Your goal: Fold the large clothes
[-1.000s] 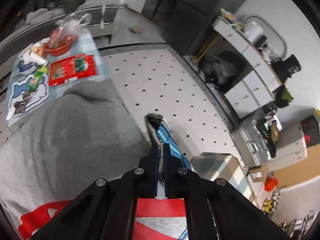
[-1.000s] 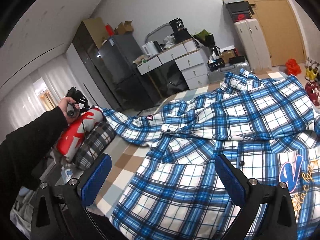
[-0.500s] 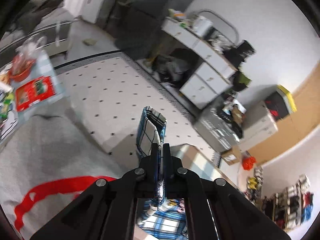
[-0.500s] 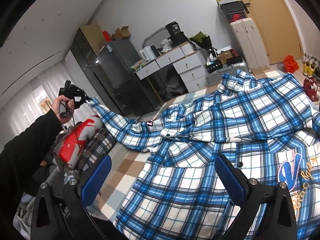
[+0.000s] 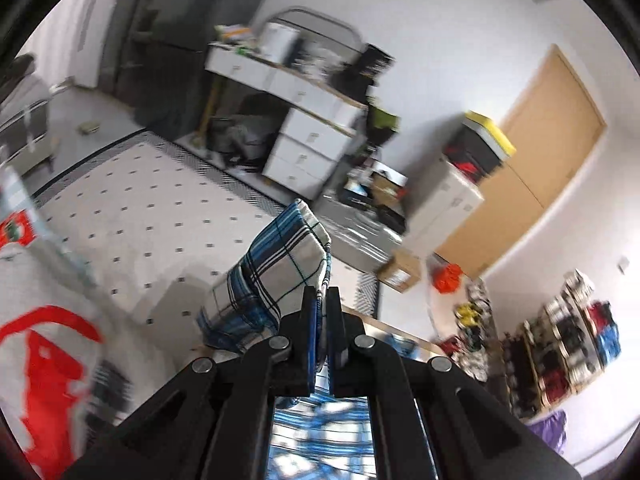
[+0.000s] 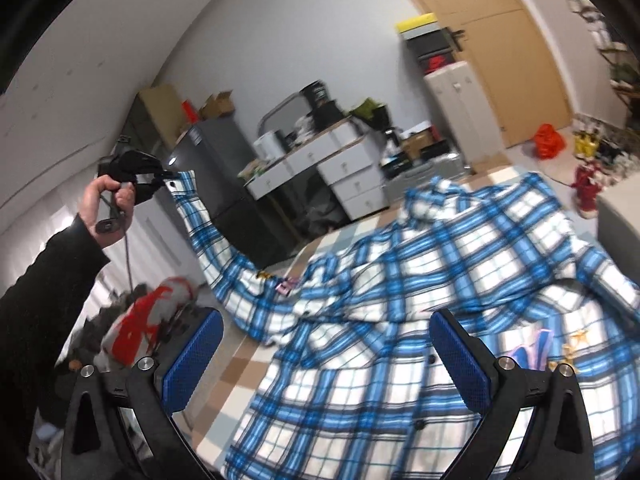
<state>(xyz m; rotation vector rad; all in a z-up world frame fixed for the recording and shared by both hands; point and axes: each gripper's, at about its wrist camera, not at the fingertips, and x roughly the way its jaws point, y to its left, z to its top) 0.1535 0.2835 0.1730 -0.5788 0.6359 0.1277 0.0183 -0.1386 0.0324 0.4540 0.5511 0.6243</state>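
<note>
A large blue-and-white plaid shirt (image 6: 420,320) lies spread over the checked table (image 6: 256,348). Its left sleeve (image 6: 200,232) is stretched up into the air. My left gripper (image 5: 320,300) is shut on the sleeve cuff (image 5: 280,268), which folds over the fingertips. In the right wrist view a hand in a black sleeve holds that left gripper (image 6: 168,178) high at the left, pinching the cuff. My right gripper (image 6: 326,344) hovers open over the shirt's front, its blue pads (image 6: 192,360) wide apart with nothing between them.
A grey-and-red garment (image 6: 144,328) is bundled at the table's left edge, with a dark plaid one beside it. White drawers (image 6: 344,168), a dark fridge (image 6: 216,160) and a cluttered desk stand behind. A dotted floor (image 5: 140,208) lies beyond the table.
The left gripper has risen and swung right, lifting the cuff and pulling the sleeve off the table into the air. The right gripper crept forward, staying open.
</note>
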